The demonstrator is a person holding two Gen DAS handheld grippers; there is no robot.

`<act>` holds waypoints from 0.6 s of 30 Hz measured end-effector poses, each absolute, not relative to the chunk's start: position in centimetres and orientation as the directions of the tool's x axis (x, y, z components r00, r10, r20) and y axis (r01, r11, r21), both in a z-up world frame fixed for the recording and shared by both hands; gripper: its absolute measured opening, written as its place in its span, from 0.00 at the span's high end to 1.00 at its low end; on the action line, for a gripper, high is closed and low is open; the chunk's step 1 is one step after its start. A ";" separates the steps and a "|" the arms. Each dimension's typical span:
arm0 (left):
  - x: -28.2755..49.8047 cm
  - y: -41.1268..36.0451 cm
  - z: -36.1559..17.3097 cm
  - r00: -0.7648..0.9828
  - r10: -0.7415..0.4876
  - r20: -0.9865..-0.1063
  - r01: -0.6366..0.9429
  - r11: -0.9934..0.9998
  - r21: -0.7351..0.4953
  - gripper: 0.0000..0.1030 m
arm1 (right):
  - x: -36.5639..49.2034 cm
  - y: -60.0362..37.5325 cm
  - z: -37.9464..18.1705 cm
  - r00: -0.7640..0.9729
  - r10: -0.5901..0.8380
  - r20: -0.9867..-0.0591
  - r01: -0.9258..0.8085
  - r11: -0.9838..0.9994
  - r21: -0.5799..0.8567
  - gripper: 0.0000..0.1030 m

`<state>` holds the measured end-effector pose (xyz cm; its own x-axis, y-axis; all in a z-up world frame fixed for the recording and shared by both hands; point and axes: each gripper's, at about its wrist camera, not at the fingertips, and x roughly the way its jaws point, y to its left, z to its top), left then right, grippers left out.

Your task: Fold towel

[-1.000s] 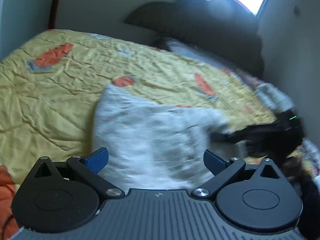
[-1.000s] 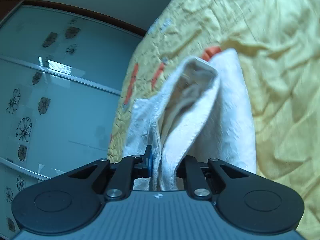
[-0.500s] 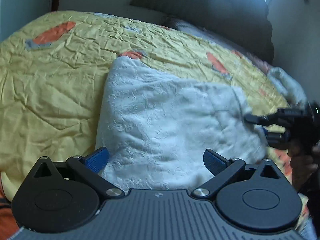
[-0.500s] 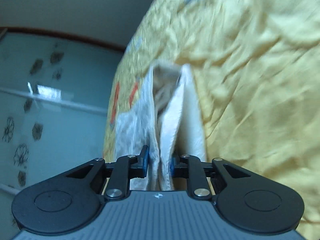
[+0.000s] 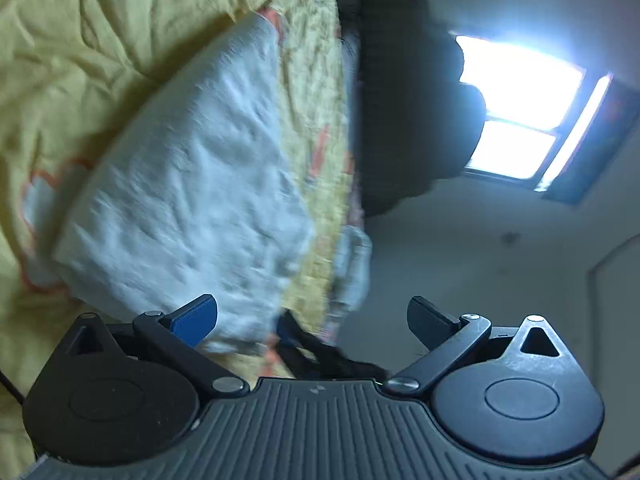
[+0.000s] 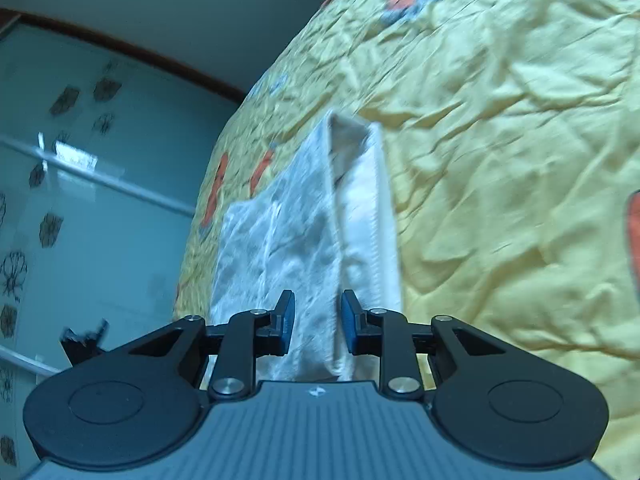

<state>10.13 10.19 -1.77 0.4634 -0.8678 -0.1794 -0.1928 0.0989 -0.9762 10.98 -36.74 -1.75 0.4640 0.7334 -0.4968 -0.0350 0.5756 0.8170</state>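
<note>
Towel-wise, the white textured terry towel (image 6: 304, 240) is lying folded on the crumpled yellow bedspread with orange patches (image 6: 500, 160), stretched toward the bedspread's edge on the side of the frosted glass wardrobe doors with dark flower prints (image 6: 60, 200). Its layers gape a bit at the far end, so a pocket shows between them.

Right gripper (image 6: 318, 322) has its jaws opening, and the towel's near end sits between the blue pads (image 6: 352, 322) with a bit of gap on each side, so it's not really pinched anymore.

Left gripper (image 5: 312, 318) is spread wide with nothing in it. Its view is heavily rolled over and blurry, but the towel (image 5: 192, 184) shows as a big pale slab on the bedspread (image 5: 60, 60), and the other gripper's dark tips poke in just under the towel's near corner. Behind that there's a dark headboard-like shape (image 5: 408, 112) and a bright window (image 5: 520, 108).
</note>
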 end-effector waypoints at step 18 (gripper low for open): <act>9.2 2.2 2.0 0.646 -0.274 -0.712 0.087 0.954 -0.288 0.01 | 10.1 -38.9 -1.9 0.488 0.725 -0.486 -0.021 0.566 0.824 0.95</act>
